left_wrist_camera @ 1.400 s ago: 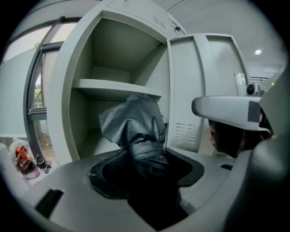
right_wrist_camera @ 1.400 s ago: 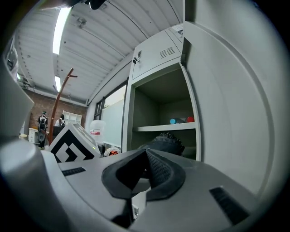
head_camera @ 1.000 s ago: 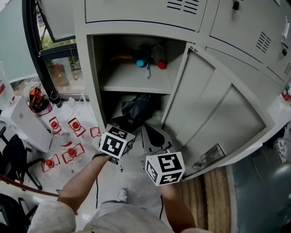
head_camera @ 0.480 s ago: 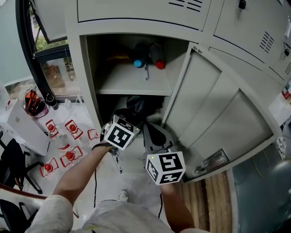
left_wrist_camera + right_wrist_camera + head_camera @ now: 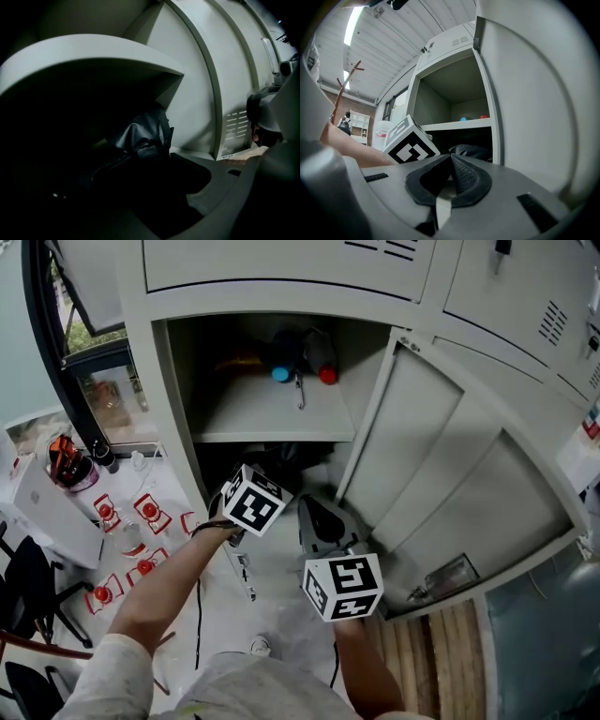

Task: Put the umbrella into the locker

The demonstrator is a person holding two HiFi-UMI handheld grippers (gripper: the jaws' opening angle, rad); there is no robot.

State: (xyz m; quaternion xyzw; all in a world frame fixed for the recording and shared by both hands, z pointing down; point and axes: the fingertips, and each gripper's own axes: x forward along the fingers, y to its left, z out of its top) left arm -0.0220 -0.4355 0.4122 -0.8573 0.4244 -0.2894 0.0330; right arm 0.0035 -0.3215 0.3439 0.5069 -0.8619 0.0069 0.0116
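The black folded umbrella (image 5: 287, 459) lies in the dark lower compartment of the open grey locker (image 5: 178, 381), under the shelf (image 5: 272, 418). My left gripper (image 5: 249, 491) reaches into that compartment's mouth, its marker cube hiding most of the umbrella. In the left gripper view the crumpled black fabric of the umbrella (image 5: 143, 133) comes straight out of the left gripper (image 5: 154, 164), which is shut on it. My right gripper (image 5: 317, 515) hovers just outside, to the right, shut with nothing in it. The right gripper view shows the right gripper (image 5: 450, 159) and the umbrella (image 5: 473, 151) behind.
The locker door (image 5: 441, 484) stands swung open at the right. On the shelf lie bottles with a blue cap (image 5: 281, 374) and a red cap (image 5: 327, 375). Red-and-white items (image 5: 141, 512) and a white box (image 5: 56, 507) are on the floor at left.
My left gripper has moved forward and up into the lower compartment, and the umbrella has gone deeper in with it. The right gripper has hardly moved.
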